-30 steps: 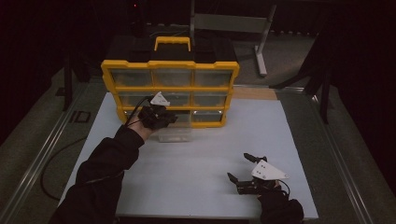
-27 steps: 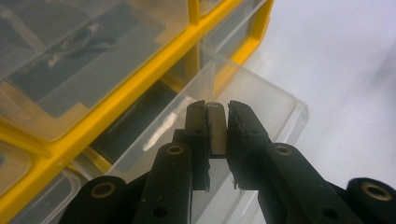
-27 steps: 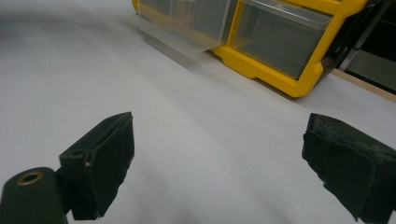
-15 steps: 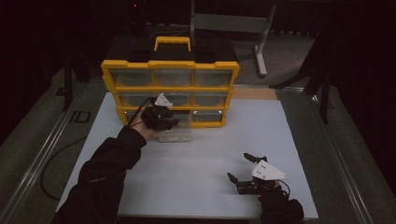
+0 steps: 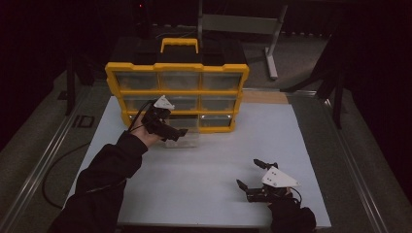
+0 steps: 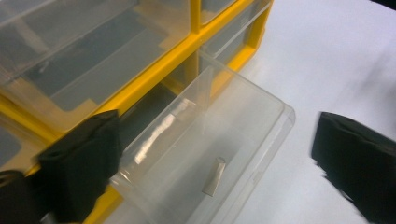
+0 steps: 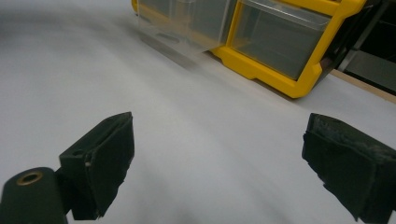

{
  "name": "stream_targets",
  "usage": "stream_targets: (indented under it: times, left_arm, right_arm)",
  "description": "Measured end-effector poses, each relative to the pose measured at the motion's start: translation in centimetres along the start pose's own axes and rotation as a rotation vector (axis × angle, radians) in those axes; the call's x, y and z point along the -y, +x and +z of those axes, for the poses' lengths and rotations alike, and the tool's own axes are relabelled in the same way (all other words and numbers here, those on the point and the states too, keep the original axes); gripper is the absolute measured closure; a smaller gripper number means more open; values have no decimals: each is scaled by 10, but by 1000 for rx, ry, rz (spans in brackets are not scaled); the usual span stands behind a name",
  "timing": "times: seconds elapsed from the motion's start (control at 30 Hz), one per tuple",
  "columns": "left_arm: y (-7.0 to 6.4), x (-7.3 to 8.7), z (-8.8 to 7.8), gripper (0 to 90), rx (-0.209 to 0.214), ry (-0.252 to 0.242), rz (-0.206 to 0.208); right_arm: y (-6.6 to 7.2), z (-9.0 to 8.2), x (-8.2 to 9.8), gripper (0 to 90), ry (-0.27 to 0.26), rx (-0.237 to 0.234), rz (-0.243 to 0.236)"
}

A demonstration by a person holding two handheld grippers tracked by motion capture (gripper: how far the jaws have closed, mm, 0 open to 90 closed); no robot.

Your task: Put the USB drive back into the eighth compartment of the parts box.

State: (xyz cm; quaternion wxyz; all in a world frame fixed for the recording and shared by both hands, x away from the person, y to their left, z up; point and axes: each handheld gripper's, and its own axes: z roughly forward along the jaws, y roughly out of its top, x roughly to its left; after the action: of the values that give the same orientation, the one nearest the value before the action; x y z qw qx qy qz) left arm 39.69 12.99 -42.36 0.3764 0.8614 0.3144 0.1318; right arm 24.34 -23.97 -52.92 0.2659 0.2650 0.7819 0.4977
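At nine o'clock on the white table (image 5: 204,194), our left gripper (image 5: 176,133) sits over the clear drawer (image 5: 182,140) that juts from the bottom row of the yellow organizer (image 5: 177,68). Compared with half a second and a full second ago, this gripper has slid a little outward and toward us from the cabinet face, while the drawer lies pulled out onto the table just as it did then. In the left gripper view the jaws stand wide apart: one pad hangs beside the drawer's near corner by the yellow frame, the other over bare table past its front wall, neither one gripping. The drawer (image 6: 205,149) is empty but for a small silvery piece (image 6: 214,176) lying on its floor. We judge the pull to be done and the hand now freeing itself, or lining up to reach for that piece.

Moving on to five o'clock, our right gripper (image 5: 252,175) rests low near the table's front edge, in the same place as in the earlier pictures. Its jaws are spread wide, with nothing between them but table, and the drawer (image 7: 187,23) and organizer (image 7: 280,42) lie well ahead at twelve o'clock in the right gripper view. We take it to be waiting its turn.
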Motion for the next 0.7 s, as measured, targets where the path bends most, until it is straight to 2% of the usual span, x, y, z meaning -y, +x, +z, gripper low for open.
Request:
stream_targets:
  times: [0.17, 0.4, 0.7]
  left_arm:
    - [1, 2, -2, 4, 13, 16, 10]
    - [3, 6, -11, 4, 20, -20, 9]
    - [4, 13, -25, 3, 12, -32, 1]
  right_arm:
    - [0, 0, 0, 95, -3, 1, 2]
    - [0, 0, 0, 95, 2, -1, 1]
    - [0, 0, 0, 95, 2, -1, -1]
